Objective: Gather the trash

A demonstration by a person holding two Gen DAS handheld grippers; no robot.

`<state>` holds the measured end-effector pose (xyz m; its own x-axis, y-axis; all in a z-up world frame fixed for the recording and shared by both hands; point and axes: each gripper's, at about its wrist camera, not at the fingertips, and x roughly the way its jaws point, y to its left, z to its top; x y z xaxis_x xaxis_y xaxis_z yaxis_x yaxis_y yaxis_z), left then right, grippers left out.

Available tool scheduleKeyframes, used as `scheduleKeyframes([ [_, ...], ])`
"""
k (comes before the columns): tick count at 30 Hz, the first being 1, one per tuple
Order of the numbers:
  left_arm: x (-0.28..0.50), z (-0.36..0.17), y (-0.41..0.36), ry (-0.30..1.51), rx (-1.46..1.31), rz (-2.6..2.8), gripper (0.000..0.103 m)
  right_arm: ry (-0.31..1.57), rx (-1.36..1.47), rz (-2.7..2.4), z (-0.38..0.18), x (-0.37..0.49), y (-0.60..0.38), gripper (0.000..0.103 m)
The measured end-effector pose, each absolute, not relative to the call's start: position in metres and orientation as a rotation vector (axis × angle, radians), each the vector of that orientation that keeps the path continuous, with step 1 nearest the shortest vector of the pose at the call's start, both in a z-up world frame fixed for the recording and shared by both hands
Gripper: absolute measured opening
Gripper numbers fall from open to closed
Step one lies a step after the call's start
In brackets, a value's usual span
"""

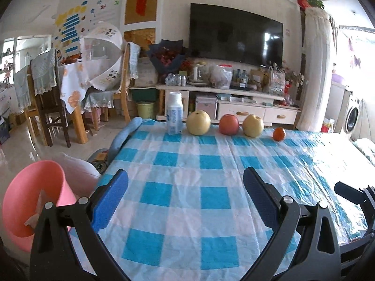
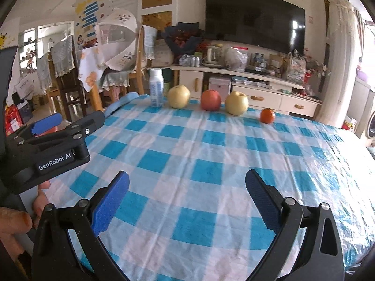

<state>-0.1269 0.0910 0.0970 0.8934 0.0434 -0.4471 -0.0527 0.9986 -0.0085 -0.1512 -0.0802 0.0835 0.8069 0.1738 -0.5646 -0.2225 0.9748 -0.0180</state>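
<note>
Left wrist view shows the left tongs spread wide apart with nothing between the blue pads, hovering over the near edge of the tabletop with its blue-and-white checked cloth. Same story for the right tongs: wide apart, empty, low over the cloth.

So what counts as trash? Along the far edge there's a white plastic bottle standing upright, then a yellow pear, a red apple, another pear and a small tangerine in a row. The fruit looks whole, so the bottle is probably the only trash candidate, and it's well apart from both tongs.

A pink bin sits off the left side of the tabletop, just beside the left tongs. There seems to be a brownish scrap inside, though it's hard to tell what it is.

Judging by that, either the job is barely started or most of it's already in the bin. What's left, by the look of it: reach across, grab the bottle, drop it in the pink bin.
</note>
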Motion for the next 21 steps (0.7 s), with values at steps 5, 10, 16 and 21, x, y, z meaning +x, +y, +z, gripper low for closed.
scheduleKeyframes([
  [5, -0.123, 0.095, 0.075, 0.498, -0.007, 0.044, 0.099, 0.597, -0.086, 0.197, 0.08, -0.153, -0.09, 0.098],
  [10, -0.121, 0.095, 0.059, 0.5, 0.014, 0.048, 0.099, 0.572, -0.089, 0.174, 0.082, -0.154, -0.101, 0.098],
  [16, -0.116, 0.092, 0.046, 0.511, 0.024, 0.054, 0.099, 0.551, -0.075, 0.155, 0.084, -0.154, -0.114, 0.098],
  [21, -0.112, 0.09, 0.04, 0.522, 0.015, 0.062, 0.099, 0.553, -0.064, 0.136, 0.081, -0.151, -0.125, 0.098],
])
